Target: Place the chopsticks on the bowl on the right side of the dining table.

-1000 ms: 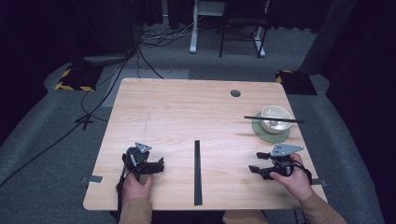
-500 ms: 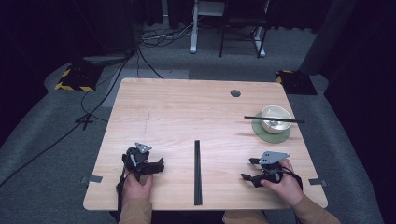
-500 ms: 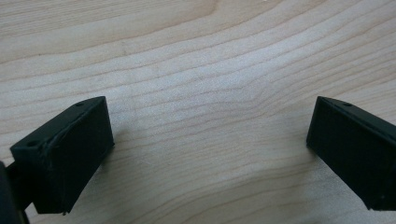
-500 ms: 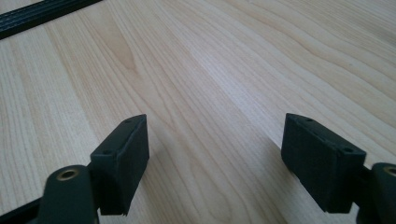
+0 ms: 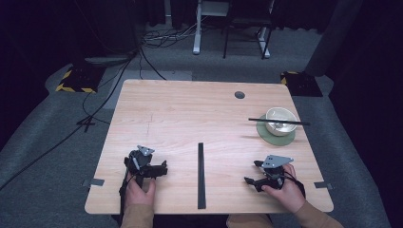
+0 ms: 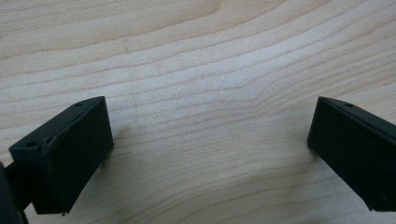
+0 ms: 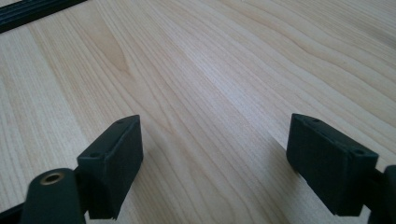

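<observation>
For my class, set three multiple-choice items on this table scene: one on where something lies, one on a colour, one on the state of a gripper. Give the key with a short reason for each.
1. Where does the long black strip lie?
A. Between the two grippers, running from the near edge toward the table's middle
B. Across the bowl
C. On the floor by the cables

2. What colour is the mat under the bowl?
A. Red
B. Green
C. Yellow

3. How does the right gripper stand?
A. Shut on the strip
B. Shut on the bowl
C. Open, with bare wood between its jaws

Key:
1 A: the high view shows it on the table midway between the left gripper and the right one.
2 B: a dull green disc shows around the bowl's foot.
3 C: the right gripper view shows wide jaws over plain wood.
</observation>
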A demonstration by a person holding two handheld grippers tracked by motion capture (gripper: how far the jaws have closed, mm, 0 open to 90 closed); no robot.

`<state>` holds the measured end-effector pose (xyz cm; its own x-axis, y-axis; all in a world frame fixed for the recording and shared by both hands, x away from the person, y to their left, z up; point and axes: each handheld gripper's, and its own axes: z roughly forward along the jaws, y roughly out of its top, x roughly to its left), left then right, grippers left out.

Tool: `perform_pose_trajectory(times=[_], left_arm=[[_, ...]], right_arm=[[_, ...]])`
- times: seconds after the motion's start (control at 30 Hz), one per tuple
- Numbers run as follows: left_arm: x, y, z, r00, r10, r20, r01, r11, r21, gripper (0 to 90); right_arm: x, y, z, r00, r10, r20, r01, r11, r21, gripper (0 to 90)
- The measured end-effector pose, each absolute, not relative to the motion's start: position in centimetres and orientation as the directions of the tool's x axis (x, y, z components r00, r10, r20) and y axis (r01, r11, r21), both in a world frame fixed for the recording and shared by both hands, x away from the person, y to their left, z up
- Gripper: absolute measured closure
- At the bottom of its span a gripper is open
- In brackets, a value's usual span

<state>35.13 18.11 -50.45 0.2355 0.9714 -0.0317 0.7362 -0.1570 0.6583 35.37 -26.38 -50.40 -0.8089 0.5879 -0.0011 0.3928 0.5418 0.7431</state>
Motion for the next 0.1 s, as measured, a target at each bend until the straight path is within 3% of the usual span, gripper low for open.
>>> perform_pose_trajectory(times=[0.1], left_arm=[[35.12, 18.1, -50.45, 0.235, 0.971, -0.032, 0.736, -0.156, 0.658, 0.3]], right_arm=[[35.35, -26.37, -50.4, -0.807, 0.591, 0.0, 0.395, 0.54, 0.743, 18.9]])
